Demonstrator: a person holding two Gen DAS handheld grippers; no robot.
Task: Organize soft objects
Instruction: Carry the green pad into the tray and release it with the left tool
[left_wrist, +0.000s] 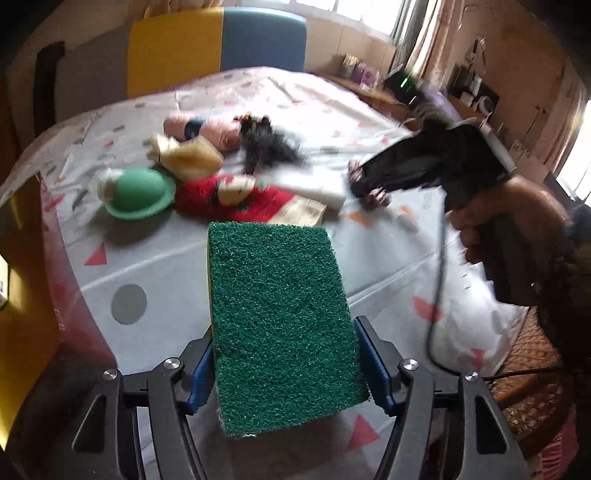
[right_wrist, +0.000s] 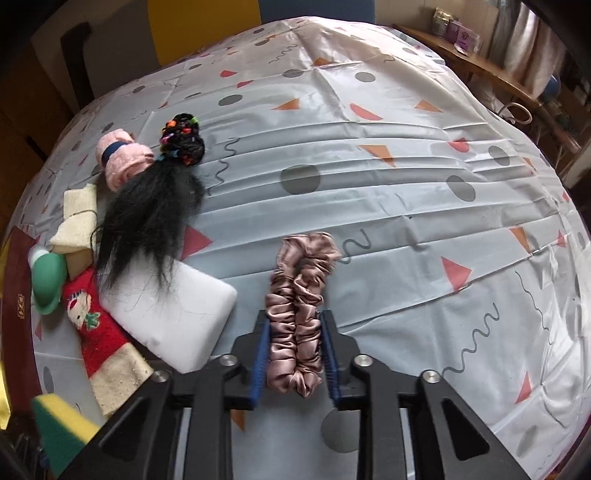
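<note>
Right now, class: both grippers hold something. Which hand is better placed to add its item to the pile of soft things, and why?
Right. The right gripper, shut on the pink scrunchie, hangs right beside the white foam block at the pile's edge. The left gripper, with the green sponge, sits further back.

A rough, matt dark-green scouring pad on a yellow foam sponge (left_wrist: 284, 332) sits between ribbed blue plastic pads (left_wrist: 201, 373) on matt black plastic fingers with shiny metal bolts. A glossy, ruched dusty-pink satin scrunchie (right_wrist: 301, 314) is pinched in the right gripper (right_wrist: 295, 354). The thin, creased grey tablecloth printed with dots and triangles (right_wrist: 388, 192) has a faint sheen. Nearby lie a fuzzy red knitted sock with a cream cuff (right_wrist: 96, 325), a smooth white foam block (right_wrist: 173, 314), a wispy black hairpiece (right_wrist: 147, 221), a fluffy pink towelling roll (right_wrist: 125, 162) and a smooth matt green rubbery dome (left_wrist: 138, 194).
</note>
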